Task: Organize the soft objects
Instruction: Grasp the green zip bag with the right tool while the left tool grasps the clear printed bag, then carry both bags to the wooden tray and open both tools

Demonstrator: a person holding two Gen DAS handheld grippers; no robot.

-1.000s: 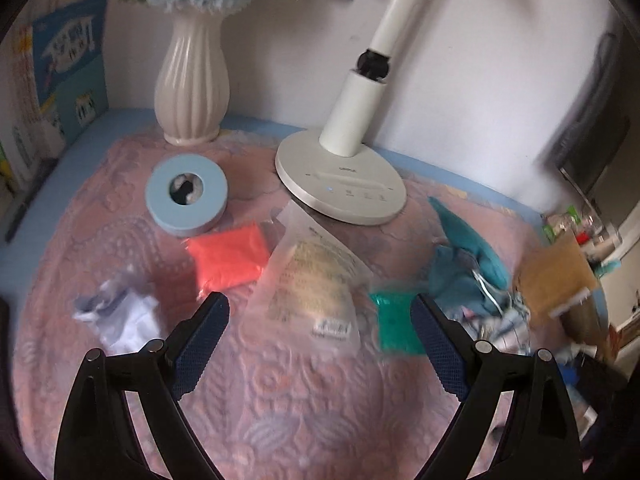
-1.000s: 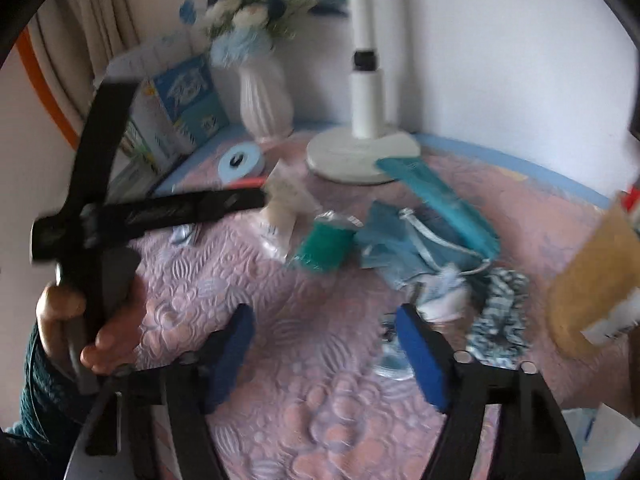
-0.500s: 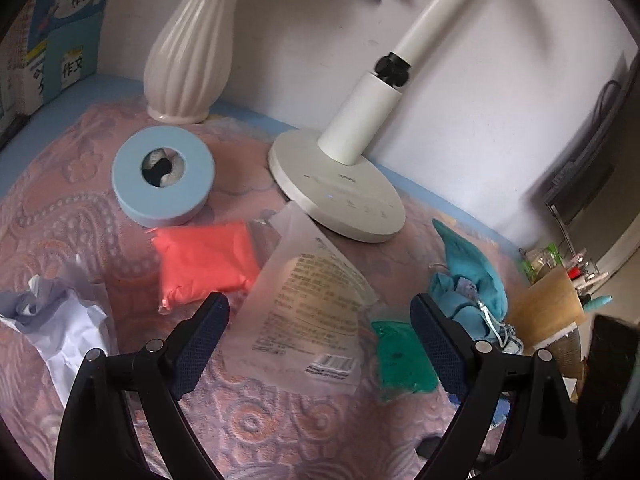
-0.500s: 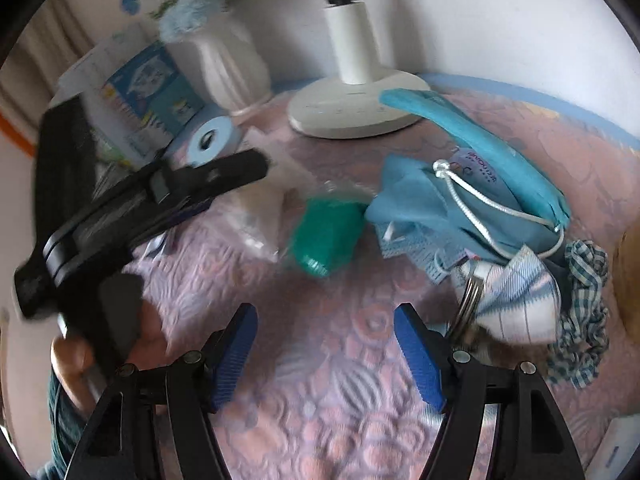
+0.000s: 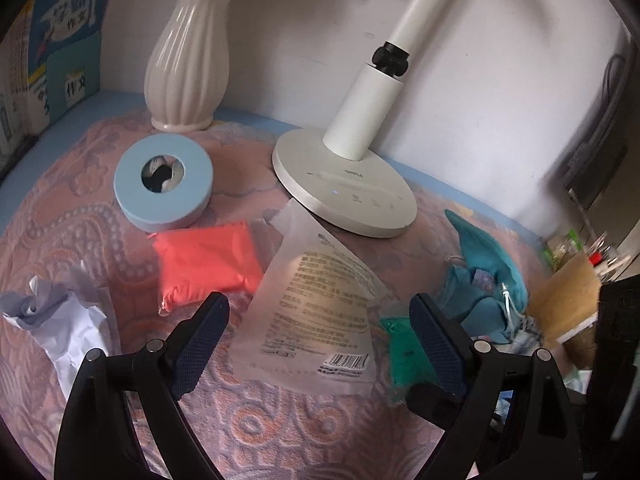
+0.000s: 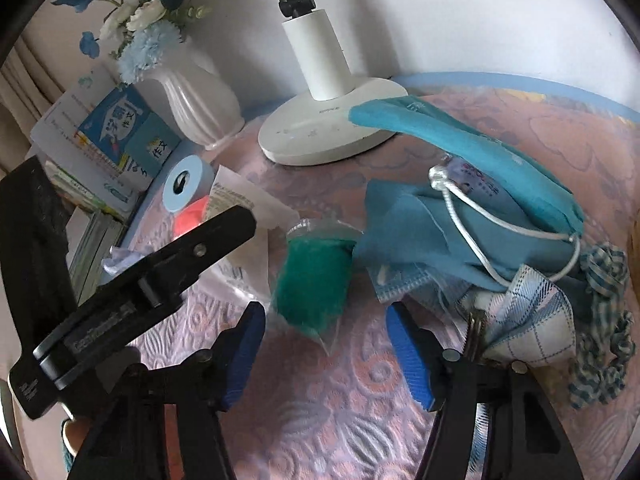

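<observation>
Honestly nothing looks sorted yet — the soft stuff is all loose on the pink-covered desk [image 5: 80, 216]. The left tool [image 5: 318, 330] hangs spread wide over the clear packet [image 5: 316, 308], pinching nothing. The right tool [image 6: 326, 346] is spread and empty too, just near of the green pouch [image 6: 314, 284]. The blue cloth pile [image 6: 460, 220] sits further right. Readable writing — "OPPLE" on the lamp base [image 5: 348, 196]; the packet's print is too small.

Black fingers [image 5: 200, 338], blue ribbed pads [image 6: 408, 354].

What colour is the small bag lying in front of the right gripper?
Green, inside clear plastic; the right wrist view shows it best.
</observation>
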